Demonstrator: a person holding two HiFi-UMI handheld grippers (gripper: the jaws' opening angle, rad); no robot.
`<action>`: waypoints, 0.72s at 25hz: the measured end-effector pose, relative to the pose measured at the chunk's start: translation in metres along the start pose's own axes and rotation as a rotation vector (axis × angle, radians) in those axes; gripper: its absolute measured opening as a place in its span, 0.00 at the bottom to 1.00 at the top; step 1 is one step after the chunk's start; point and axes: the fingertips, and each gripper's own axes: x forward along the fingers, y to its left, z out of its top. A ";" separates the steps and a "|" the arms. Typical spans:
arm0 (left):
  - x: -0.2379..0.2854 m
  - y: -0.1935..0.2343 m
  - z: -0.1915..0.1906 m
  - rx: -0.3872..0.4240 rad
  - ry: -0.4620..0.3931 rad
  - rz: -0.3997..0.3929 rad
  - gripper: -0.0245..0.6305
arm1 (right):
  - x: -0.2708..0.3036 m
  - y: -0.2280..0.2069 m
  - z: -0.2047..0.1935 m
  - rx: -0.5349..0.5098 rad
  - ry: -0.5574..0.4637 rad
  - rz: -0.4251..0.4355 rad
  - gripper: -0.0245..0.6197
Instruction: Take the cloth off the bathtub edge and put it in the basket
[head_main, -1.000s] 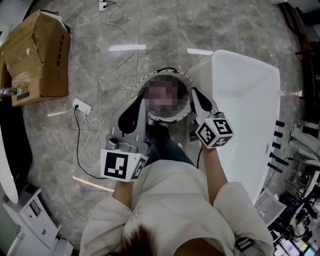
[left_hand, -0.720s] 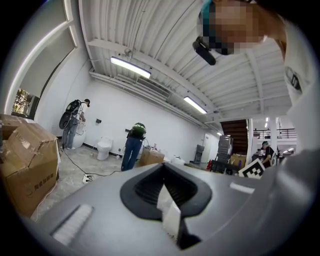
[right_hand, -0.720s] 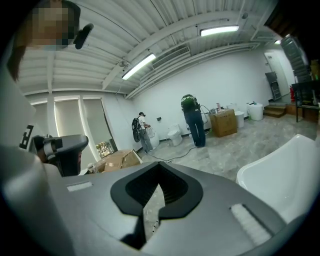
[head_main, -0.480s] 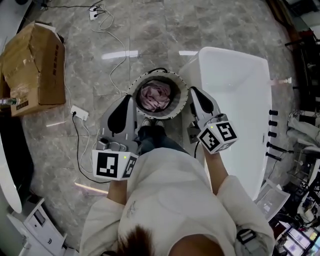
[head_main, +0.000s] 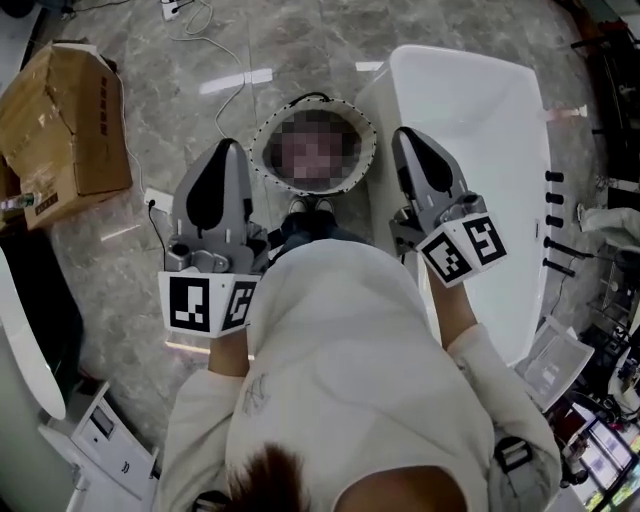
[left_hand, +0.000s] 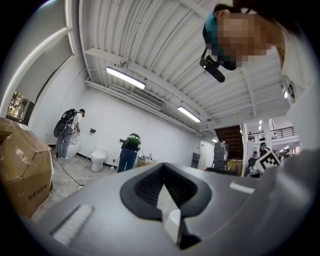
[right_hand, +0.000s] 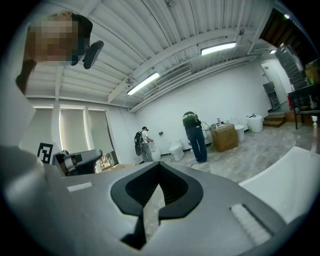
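The round basket (head_main: 260, 135) stands on the floor in front of the person's feet, left of the white bathtub (head_main: 480, 120). A blurred patch covers the basket's inside, so the cloth does not show now. No cloth lies on the tub edge that I can see. My left gripper (head_main: 222, 147) is held up left of the basket, its jaws together and empty. My right gripper (head_main: 408, 134) is held up over the tub's near edge, also shut and empty. In the left gripper view (left_hand: 163, 167) and the right gripper view (right_hand: 159, 166) the jaws point out into the room, not at the floor.
A cardboard box (head_main: 65, 115) sits at the far left on the marble floor. A power strip (head_main: 157, 200) with cables lies left of the left gripper. White equipment (head_main: 100, 435) stands at the lower left. Two people (right_hand: 194, 136) and a toilet (left_hand: 99, 158) are far off by the wall.
Both grippers have risen toward the head camera and spread apart. Half a second ago a pink cloth showed inside the basket. The basket and tub have shifted up in the view.
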 end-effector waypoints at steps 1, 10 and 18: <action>-0.002 0.001 0.001 -0.002 0.000 0.003 0.11 | -0.003 0.002 0.002 0.002 -0.008 0.000 0.03; -0.015 0.004 0.016 -0.035 -0.035 -0.008 0.11 | -0.027 0.018 0.009 0.020 -0.040 -0.007 0.04; -0.025 0.014 0.018 -0.026 -0.021 0.009 0.11 | -0.045 0.028 -0.001 0.022 -0.032 -0.032 0.04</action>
